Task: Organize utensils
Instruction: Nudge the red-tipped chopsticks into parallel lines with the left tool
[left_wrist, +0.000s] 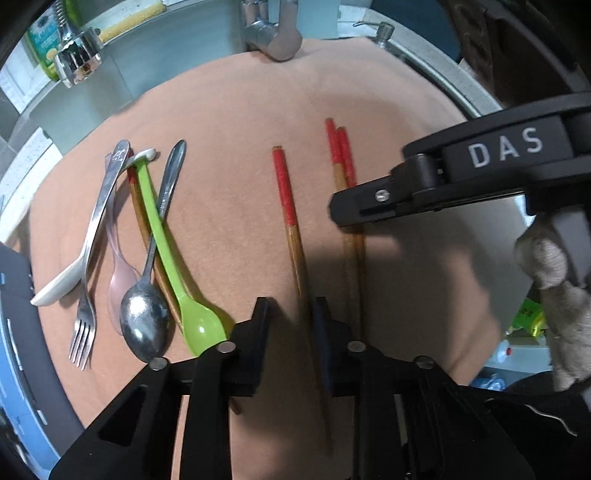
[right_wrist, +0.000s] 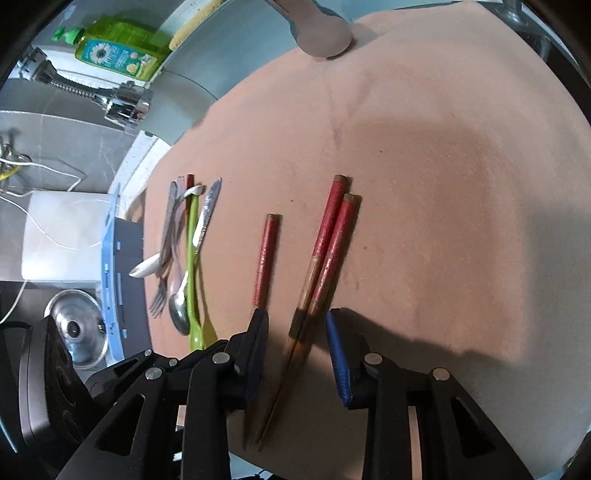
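Observation:
On a salmon mat (left_wrist: 236, 110) lie a single red-tipped chopstick (left_wrist: 286, 195) and a pair of red-tipped chopsticks (left_wrist: 341, 155). My left gripper (left_wrist: 290, 314) is open, its jaws either side of the single chopstick's thin end. My right gripper (right_wrist: 297, 325) is open, its jaws either side of the pair (right_wrist: 328, 240); the single chopstick (right_wrist: 265, 254) lies by its left finger. At the left lies a pile: a metal fork (left_wrist: 92, 236), metal spoon (left_wrist: 147, 314), green plastic spoon (left_wrist: 173, 258), white spoon (left_wrist: 55, 286), clear pink spoon (left_wrist: 120, 273) and another chopstick under them.
A faucet (left_wrist: 273, 33) and spray head (left_wrist: 77, 55) stand at the mat's far edge, with a green soap bottle (right_wrist: 114, 48) behind. A sink and pot lid (right_wrist: 77, 332) lie left of the mat. The right gripper's body (left_wrist: 480, 173) hangs over the mat's right side.

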